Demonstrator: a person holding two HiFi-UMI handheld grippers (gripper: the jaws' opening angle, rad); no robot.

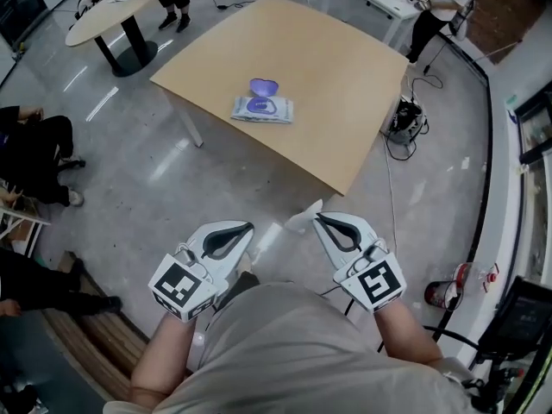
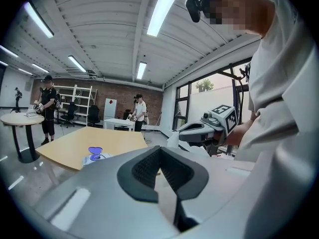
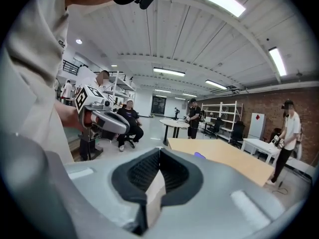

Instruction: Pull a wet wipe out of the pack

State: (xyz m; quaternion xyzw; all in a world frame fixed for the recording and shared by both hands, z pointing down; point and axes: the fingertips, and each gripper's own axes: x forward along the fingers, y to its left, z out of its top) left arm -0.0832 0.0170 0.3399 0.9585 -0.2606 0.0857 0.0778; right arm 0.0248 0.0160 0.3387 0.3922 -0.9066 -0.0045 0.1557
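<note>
The left tongs [image 1: 248, 228], a grey two-jaw gripper with a black-and-white marker cube, hang close in front of the person's pale shirt, above the grey floor and well short of the desk. Their dark ribbed pads [image 2: 144, 168] are pressed together with nothing between them. Further right and farther off, a flat pale-blue soft pack of wipes [image 1: 261, 109] lies near the middle of the light wooden square desk [image 1: 345, 67], with its round purple plastic lid [image 1: 264, 87] flipped up and open. Right again, a thin white wet wipe [image 1: 302, 218] is fully clear of the pack and well apart from it, held in the air between the two gripper tips. The right tongs [image 1: 317, 217], a matching grey gripper, pinch this wipe. In the right gripper view the sheet stands edge-on between the closed black pads [image 3: 172, 171], and its free end sticks out past the tip toward the left tongs without touching them.
</note>
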